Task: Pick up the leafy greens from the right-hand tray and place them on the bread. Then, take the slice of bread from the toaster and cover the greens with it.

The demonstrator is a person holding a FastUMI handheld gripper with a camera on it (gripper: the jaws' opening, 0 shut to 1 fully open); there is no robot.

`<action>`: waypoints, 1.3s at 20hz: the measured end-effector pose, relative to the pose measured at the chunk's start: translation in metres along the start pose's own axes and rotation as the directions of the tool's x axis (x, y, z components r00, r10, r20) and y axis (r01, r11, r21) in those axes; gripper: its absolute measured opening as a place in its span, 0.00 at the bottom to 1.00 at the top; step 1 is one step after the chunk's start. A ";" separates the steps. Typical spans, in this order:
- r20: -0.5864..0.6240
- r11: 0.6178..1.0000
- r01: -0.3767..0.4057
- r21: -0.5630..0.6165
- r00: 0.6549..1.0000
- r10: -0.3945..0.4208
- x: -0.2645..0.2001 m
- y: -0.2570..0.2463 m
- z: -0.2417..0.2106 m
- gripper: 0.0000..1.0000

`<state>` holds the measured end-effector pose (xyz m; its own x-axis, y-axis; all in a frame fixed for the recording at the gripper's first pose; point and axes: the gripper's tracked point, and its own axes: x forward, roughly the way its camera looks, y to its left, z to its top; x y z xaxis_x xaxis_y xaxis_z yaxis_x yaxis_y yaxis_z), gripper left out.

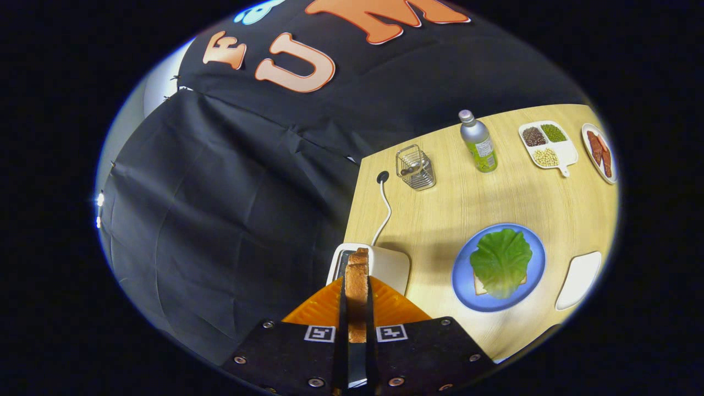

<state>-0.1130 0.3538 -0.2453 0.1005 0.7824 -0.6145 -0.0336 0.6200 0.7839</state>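
Gripper view showed my gripper (356,308) clamped on the toast slice (357,286), both orange fingers pressing its faces, just above the white toaster (385,267) at the worktop's (440,209) near left edge. Right of it, the leafy greens (501,263) covered the bread (479,286) on the blue plate (462,275).

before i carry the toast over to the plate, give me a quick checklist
1. Claw shut on toast, both fingers pressing its faces: ok.
2. Toast clear of the toaster slot: cannot tell, its lower end is hidden.
3. Greens lying on the bread on the blue plate: ok.
4. Greens centred on the bread: cannot tell, they hide most of it.
5. Table between toaster and plate free of things: ok.
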 end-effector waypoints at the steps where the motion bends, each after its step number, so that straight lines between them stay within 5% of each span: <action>1: 0.011 1.000 -0.010 -0.004 1.000 0.010 -0.003 -0.007 0.001 0.13; 26: -0.077 0.989 0.062 0.134 0.996 -0.052 0.027 -0.190 -0.024 0.14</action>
<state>-0.1281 0.2586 -0.4134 0.0251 0.7514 -0.6594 0.1061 0.6539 0.7491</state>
